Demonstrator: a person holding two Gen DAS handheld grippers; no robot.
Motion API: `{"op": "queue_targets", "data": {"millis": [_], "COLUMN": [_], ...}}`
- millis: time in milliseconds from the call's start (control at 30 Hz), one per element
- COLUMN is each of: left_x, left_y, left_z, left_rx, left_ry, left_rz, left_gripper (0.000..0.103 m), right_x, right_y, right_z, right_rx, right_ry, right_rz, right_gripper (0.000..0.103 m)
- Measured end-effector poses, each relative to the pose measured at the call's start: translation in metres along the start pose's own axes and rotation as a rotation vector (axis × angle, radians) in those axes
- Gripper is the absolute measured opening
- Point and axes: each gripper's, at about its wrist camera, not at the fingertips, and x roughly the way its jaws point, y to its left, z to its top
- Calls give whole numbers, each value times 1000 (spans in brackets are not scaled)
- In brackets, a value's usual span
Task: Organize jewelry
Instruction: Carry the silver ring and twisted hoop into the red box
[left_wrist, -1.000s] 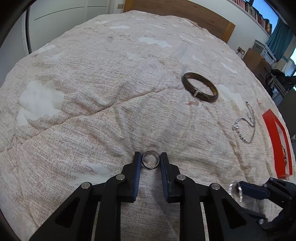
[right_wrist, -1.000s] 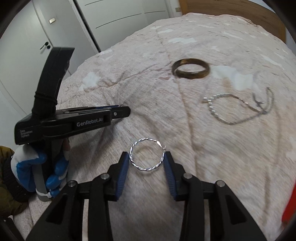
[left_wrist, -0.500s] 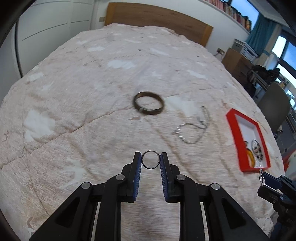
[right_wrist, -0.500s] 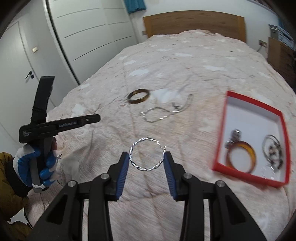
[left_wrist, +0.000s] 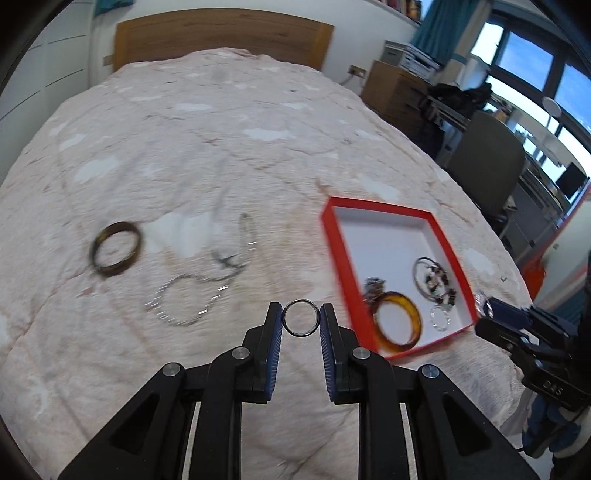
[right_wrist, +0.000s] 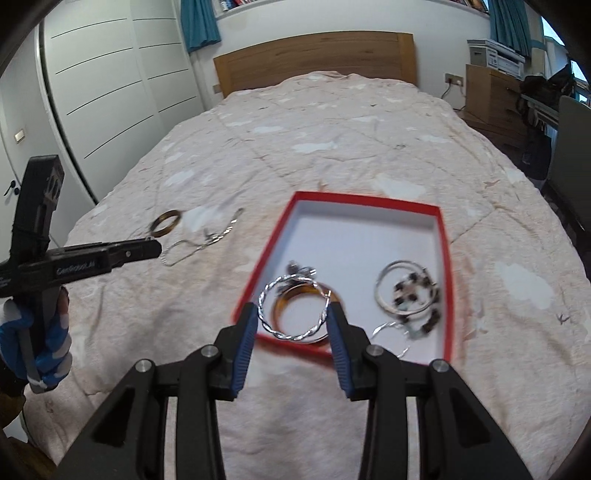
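Observation:
My left gripper (left_wrist: 301, 323) is shut on a small dark metal ring (left_wrist: 300, 313), held above the bedspread left of the red tray (left_wrist: 334, 251). My right gripper (right_wrist: 293, 319) is shut on a twisted silver hoop (right_wrist: 295, 335), held over the near left corner of the red tray (right_wrist: 267, 254). The tray holds an amber bangle (left_wrist: 415, 314), silver hoops and a beaded piece (right_wrist: 415, 291). A dark brown bangle (left_wrist: 98, 247) and a silver chain (left_wrist: 173, 314) lie on the bed to the left.
The pink bedspread (right_wrist: 332, 129) covers the bed, with a wooden headboard (right_wrist: 314, 55) at the far end. White wardrobes (right_wrist: 103, 92) stand left. A wooden dresser (left_wrist: 395, 85) and a chair (left_wrist: 484, 162) stand right of the bed.
Both grippers have swung to the right with their rings. The red tray has come from the right edge toward the middle of both views, and the right gripper now hovers over it.

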Motion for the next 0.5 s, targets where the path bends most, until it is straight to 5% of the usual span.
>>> {"op": "queue_targets", "data": {"millis": [500], "left_x": [118], "left_y": [-69], "left_z": [49], "left_rx": [103], "left_ry": [83], "left_rz": [-74], "left_gripper": [20], "right_x": [81], "right_y": [-77], "right_z": [43], "right_rx": [-13], "right_ry": [76], "right_rz": [-43], "right_gripper": [36]}}
